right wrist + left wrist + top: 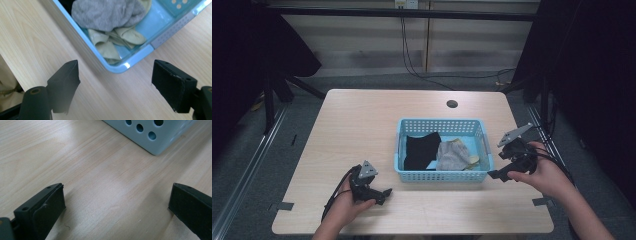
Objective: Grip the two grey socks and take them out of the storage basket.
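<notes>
Peering past the right gripper (pixel 115 82): beige cloth (pixel 110 42) under grey cloth (pixel 107 12).

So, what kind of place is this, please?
Probably a recording lab or studio, not a home: a bare wooden table between black curtains, cables on a carpeted floor, one blue basket of clothes.

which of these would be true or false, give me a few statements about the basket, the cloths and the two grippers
1. The blue basket holds a black cloth and a grey cloth. True.
2. The right gripper is shut on the grey cloth. False: its jaws stand apart, holding nothing.
3. The left gripper is open over bare table. True.
4. The basket is upside down. False: it sits upright, open side up.
5. A yellowish cloth lies in the basket by the grey one. True.
</notes>
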The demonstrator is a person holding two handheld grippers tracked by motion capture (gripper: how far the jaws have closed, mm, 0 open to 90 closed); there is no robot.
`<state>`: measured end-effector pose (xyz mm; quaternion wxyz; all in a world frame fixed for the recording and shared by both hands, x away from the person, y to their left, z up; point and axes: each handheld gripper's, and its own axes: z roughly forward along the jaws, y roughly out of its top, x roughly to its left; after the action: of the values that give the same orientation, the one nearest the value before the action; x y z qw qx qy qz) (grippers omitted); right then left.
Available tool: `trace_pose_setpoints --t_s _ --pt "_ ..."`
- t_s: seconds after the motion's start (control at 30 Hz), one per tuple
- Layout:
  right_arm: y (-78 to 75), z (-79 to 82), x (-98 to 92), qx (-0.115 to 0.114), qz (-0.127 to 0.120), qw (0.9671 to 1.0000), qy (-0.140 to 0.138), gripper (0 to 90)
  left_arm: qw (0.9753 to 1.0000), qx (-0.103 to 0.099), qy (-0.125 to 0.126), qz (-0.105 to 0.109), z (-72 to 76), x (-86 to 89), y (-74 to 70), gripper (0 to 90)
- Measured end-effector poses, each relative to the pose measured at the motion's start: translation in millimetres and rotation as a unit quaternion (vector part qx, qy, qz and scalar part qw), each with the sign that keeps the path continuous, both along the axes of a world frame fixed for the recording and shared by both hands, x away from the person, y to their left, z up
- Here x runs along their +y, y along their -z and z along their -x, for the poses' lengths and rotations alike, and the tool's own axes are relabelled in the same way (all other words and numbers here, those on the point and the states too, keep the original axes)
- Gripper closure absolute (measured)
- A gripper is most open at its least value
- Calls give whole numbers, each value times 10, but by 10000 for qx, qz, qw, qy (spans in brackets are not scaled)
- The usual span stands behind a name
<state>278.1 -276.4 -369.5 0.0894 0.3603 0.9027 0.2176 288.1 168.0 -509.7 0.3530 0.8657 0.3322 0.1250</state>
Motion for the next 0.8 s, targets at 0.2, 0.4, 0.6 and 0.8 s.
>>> trace_pose_setpoints --t_s 0.2,0.4,0.6,0.8 --pt "-54 -150 107 8 41 10000 4 227 10000 0 3 3 0 0 0 0" --pt "-14 -361 235 55 159 9999 37 234 10000 0 -1 1 0 0 0 0" --pt "63 -545 359 136 141 9998 105 257 10000 0 2 4 0 -1 0 0" --pt "208 -681 493 236 209 9994 107 276 10000 2 -1 1 0 0 0 0"
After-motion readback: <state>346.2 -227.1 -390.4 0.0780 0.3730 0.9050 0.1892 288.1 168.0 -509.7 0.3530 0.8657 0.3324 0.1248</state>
